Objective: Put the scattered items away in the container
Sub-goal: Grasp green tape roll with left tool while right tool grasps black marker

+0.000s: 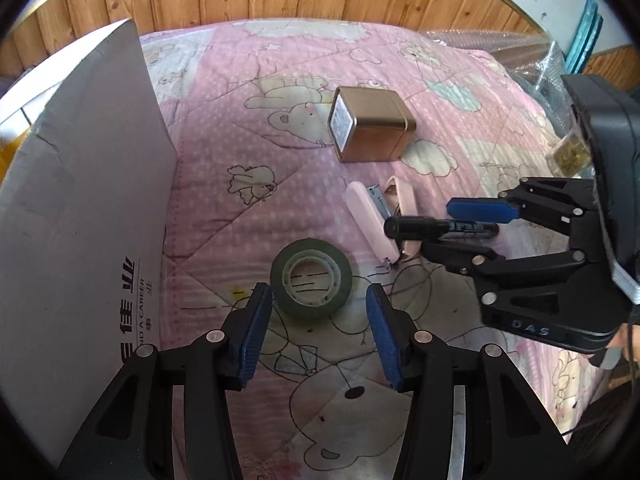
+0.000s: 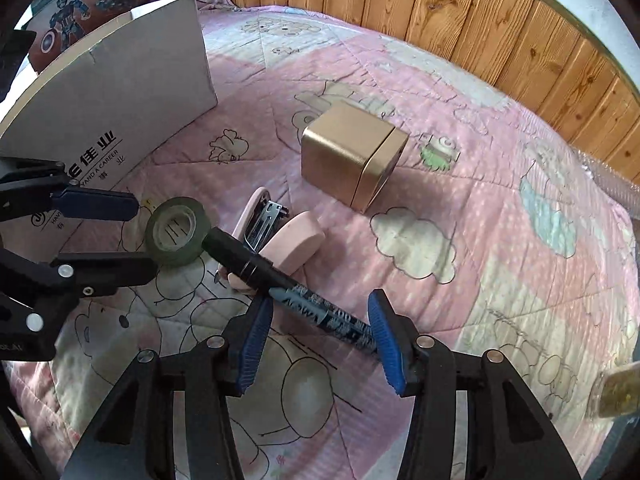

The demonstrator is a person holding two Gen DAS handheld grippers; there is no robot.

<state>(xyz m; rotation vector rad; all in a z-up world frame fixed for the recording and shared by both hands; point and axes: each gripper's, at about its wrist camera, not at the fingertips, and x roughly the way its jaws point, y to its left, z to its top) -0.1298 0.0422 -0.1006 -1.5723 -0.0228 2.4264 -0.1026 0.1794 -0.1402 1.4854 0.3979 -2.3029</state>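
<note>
A dark green tape roll [image 1: 344, 280] lies flat on the pink quilt, just ahead of my left gripper [image 1: 318, 296]. That gripper is open, its blue pads on either side of the roll's near edge and not touching it. My right gripper [image 1: 440, 227] comes in from the right, shut on a black marker [image 1: 400, 227] whose cap juts out over an open pink stapler [image 1: 368, 220]. In the right wrist view the marker [image 2: 240, 260] sits slanted between the pads of the right gripper [image 2: 320, 300]. The tape roll [image 2: 172, 254] and left gripper [image 2: 140, 236] show at the left.
A grey cardboard box [image 1: 80, 200] with printed letters stands at the left, its wall close to the left gripper. A gold tin [image 1: 376, 124] lies on its side further back. Bubble wrap [image 1: 520, 52] and a small clear pack of yellow bits [image 1: 568, 156] lie at the right. Wood panelling lines the back.
</note>
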